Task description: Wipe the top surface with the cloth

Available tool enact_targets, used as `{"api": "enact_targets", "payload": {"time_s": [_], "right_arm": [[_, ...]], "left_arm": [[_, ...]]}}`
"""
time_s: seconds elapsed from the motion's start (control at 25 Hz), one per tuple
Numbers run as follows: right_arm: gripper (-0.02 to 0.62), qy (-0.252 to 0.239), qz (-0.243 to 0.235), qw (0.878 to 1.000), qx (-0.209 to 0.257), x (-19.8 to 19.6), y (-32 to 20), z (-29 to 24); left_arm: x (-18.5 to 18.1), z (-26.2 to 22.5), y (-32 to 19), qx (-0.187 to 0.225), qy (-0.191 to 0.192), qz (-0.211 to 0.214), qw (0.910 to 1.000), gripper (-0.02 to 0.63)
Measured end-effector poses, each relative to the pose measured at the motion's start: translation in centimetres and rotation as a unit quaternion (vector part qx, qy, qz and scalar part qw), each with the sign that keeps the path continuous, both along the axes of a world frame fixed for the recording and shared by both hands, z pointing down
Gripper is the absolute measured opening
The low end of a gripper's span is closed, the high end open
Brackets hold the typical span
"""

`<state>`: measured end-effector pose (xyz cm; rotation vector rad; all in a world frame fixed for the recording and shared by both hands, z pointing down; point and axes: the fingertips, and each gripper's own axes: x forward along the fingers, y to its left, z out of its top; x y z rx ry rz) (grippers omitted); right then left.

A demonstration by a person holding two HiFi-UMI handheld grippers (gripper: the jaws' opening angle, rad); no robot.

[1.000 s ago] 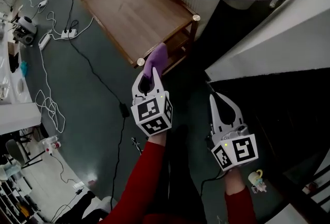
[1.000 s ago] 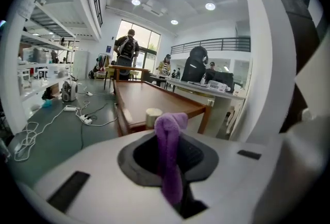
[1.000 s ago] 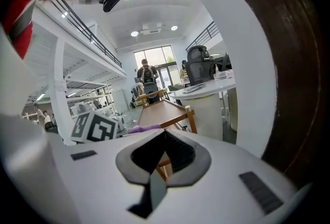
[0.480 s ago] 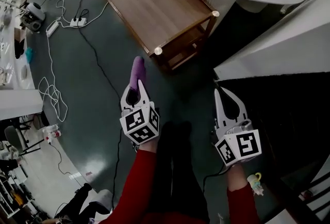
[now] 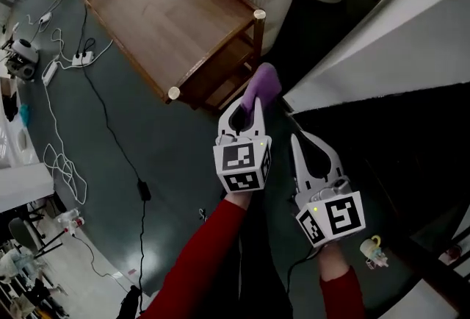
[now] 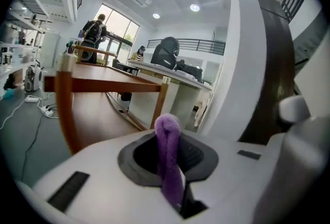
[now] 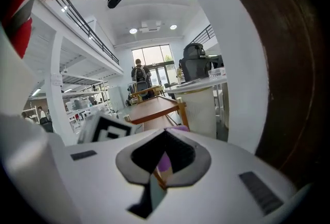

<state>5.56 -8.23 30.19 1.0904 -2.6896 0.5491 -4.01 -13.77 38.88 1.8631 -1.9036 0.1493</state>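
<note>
Cloth (image 5: 264, 80) pinched by L gripper (image 5: 250, 99), R gripper (image 5: 298, 138) closed empty, wooden table (image 5: 158, 9) ahead.

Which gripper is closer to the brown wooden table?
Left. The left gripper, pinching the purple cloth, sits just off the near end of the brown wooden table; the right gripper is farther back, beside it.

The purple, fuzzy cloth (image 6: 168, 153) is folded into a narrow strip and pinched upright between the left gripper's (image 5: 248, 106) jaws, its rounded end sticking past them. It hangs just off the bare, rimmed wooden top's (image 5: 161, 9) near corner, apparently not touching.
</note>
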Motion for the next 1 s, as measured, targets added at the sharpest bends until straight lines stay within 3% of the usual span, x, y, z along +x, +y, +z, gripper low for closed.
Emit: {"api": "enact_targets", "payload": {"time_s": [0.2, 0.52, 0.68, 1.0], "right_arm": [[0.012, -0.014, 0.032, 0.999, -0.023, 2.2, 0.1, 3.0], [0.012, -0.023, 0.04, 0.998, -0.037, 2.4, -0.7, 4.7], [0.012, -0.022, 0.029, 0.999, -0.038, 1.5, -1.1, 5.1], [0.012, -0.021, -0.004, 0.999, -0.034, -1.3, -0.8, 4.9]], "left_arm": [[-0.9, 4.7, -6.7, -0.007, 0.012, -0.033, 0.9993, 0.054], [-3.5, 7.4, -7.8, -0.027, 0.005, -0.074, 0.9969, 0.054], [-6.1, 8.6, -4.6, -0.035, 0.018, -0.127, 0.9911, 0.054], [-12.0, 12.0, 8.7, -0.088, 0.02, -0.213, 0.9728, 0.054]]}}
